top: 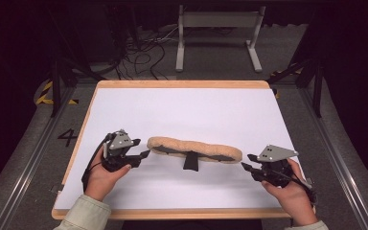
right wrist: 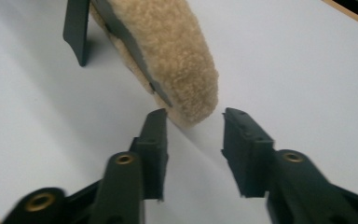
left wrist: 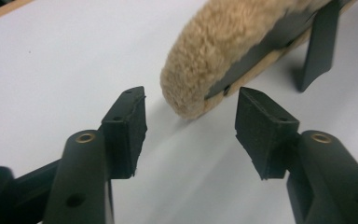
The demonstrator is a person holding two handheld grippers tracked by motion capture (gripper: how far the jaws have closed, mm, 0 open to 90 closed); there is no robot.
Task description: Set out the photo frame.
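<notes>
A long tan fleecy pad with a dark underside and a black strap (top: 194,149) lies across the white table top (top: 187,110), just below its centre. The left gripper (top: 146,154) sits at the pad's 9 o'clock end, the right gripper (top: 247,161) at its 3 o'clock end. Both have their 2 jaws apart, clear of the fleece.
</notes>
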